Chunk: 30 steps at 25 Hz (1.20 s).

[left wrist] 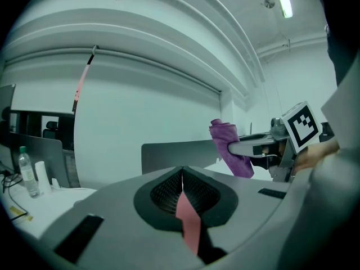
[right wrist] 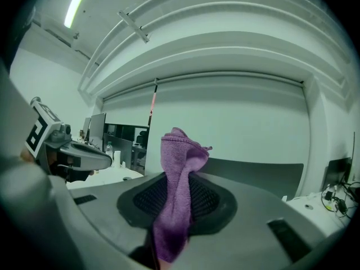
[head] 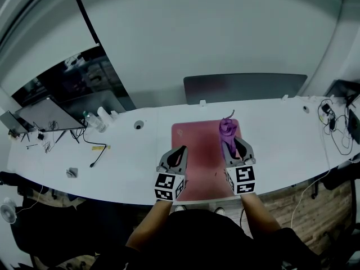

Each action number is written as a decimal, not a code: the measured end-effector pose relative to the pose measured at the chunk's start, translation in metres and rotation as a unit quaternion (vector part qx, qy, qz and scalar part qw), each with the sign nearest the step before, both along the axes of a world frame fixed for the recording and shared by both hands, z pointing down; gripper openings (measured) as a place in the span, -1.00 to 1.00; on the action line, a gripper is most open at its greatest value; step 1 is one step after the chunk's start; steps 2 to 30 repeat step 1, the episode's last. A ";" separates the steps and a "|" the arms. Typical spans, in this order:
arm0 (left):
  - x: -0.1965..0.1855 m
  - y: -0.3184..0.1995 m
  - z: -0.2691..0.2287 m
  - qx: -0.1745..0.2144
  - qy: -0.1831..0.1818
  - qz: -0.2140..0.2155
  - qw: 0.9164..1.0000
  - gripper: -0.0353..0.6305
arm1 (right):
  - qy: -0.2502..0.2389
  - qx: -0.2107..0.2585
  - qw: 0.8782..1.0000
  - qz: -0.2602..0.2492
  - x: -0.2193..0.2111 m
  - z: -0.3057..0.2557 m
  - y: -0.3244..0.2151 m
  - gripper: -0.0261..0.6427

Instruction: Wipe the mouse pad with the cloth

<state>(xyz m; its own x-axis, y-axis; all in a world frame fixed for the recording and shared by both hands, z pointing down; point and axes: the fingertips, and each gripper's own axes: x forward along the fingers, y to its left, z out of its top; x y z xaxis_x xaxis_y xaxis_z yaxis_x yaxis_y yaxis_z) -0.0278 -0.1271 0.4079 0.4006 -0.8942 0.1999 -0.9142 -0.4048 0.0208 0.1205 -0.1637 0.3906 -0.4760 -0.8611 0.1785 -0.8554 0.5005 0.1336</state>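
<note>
My right gripper point(head: 235, 143) is clamped on the purple terry cloth point(head: 226, 129). In the right gripper view the cloth point(right wrist: 179, 176) is pinched between the closed jaws of that gripper point(right wrist: 178, 191). A crumpled fold stands up above the pads, and the rest hangs down the front. From overhead, the cloth sits over the far right part of the red rectangular mouse pad point(head: 197, 142), which lies flat on the white desk point(head: 281, 136).

My left gripper point(head: 181, 150) is over the pad's left half, alongside the right one. Its jaws point(left wrist: 182, 174) are drawn together with nothing in them, and only a narrow pink strip of pad point(left wrist: 189, 221) shows through the slit below the pads. That view also catches the cloth point(left wrist: 233, 149) off to the right.

I cannot tell whether the cloth touches the pad. Its lower end is cut off at the bottom of the right gripper view, and the gripper bodies and marker cubes cover the pad's near edge. A dark grey panel point(head: 244, 87) stands behind the desk.
</note>
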 end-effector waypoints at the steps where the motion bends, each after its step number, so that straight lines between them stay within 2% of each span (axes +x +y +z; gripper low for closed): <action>1: 0.001 -0.001 0.000 0.000 0.001 0.001 1.000 -0.83 | 0.000 0.001 1.000 -0.003 -0.002 0.000 0.000 -0.59; 30: 0.001 -0.001 0.000 0.000 0.001 0.001 1.000 -0.83 | 0.000 0.001 1.000 -0.003 -0.002 0.000 0.000 -0.59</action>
